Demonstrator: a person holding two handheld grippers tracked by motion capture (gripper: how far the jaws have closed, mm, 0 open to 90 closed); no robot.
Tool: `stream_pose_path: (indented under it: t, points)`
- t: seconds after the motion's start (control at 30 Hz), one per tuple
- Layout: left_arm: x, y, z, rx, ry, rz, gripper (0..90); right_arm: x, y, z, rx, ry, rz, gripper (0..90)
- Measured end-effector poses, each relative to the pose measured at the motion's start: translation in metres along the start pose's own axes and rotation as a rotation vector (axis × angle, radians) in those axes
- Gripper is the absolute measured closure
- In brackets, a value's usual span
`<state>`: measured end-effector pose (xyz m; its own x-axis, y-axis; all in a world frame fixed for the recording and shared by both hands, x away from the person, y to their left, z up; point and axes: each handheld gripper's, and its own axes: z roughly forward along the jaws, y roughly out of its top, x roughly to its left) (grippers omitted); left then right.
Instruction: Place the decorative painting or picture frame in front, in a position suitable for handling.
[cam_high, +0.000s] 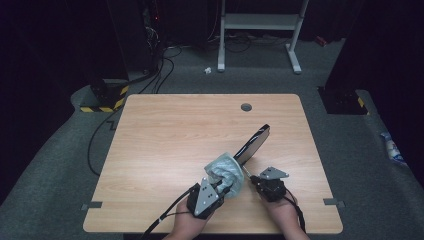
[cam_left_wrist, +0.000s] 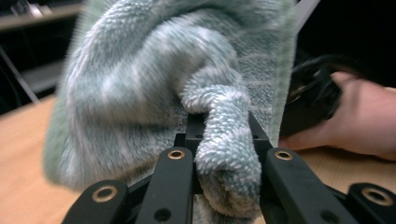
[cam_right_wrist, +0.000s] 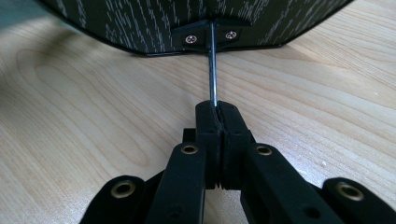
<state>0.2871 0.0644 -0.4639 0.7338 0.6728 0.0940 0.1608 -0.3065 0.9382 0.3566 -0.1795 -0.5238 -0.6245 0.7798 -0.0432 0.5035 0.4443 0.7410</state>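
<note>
Soft, limp towel pinched by left gripper; stiff, light-looking panel clamped by its thin rod in right gripper.

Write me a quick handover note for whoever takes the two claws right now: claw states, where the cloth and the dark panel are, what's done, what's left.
Left claw: shut on a fold of the grey-green terry cloth, bunched against the near end of the dark panel.
Right claw: shut on the thin metal rod that runs into the panel's screwed bracket, holding the panel propped on edge on the wooden table.
Done: both grips are set, cloth is at the panel.
Left: probably wiping the rest of the panel; how much is already wiped can't be told. Keep the rod pinched so the panel doesn't drop.
</note>
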Motion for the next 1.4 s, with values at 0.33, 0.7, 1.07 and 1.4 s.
stream_pose_path:
  t: [0.33, 0.7, 1.07, 1.4]
  points:
    - [0.025, -0.030, 0.035, 0.191, -0.040, -0.074, 78.4, 0.000, 0.000, 0.000, 0.003, 0.002, 0.003, 88.1]
    - [0.029, -0.017, -0.008, -0.010, 0.006, -0.082, 78.4, 0.000, 0.000, 0.000, 0.004, 0.003, 0.006, 88.1]
    - [0.054, -0.009, 0.012, 0.023, 0.001, -0.141, 78.3, 0.000, 0.000, 0.000, 0.004, 0.003, 0.010, 88.1]
    - [0.048, -0.039, 0.049, 0.253, 0.054, -0.091, 78.2, -0.002, 0.000, 0.000, 0.004, 0.001, 0.022, 88.1]
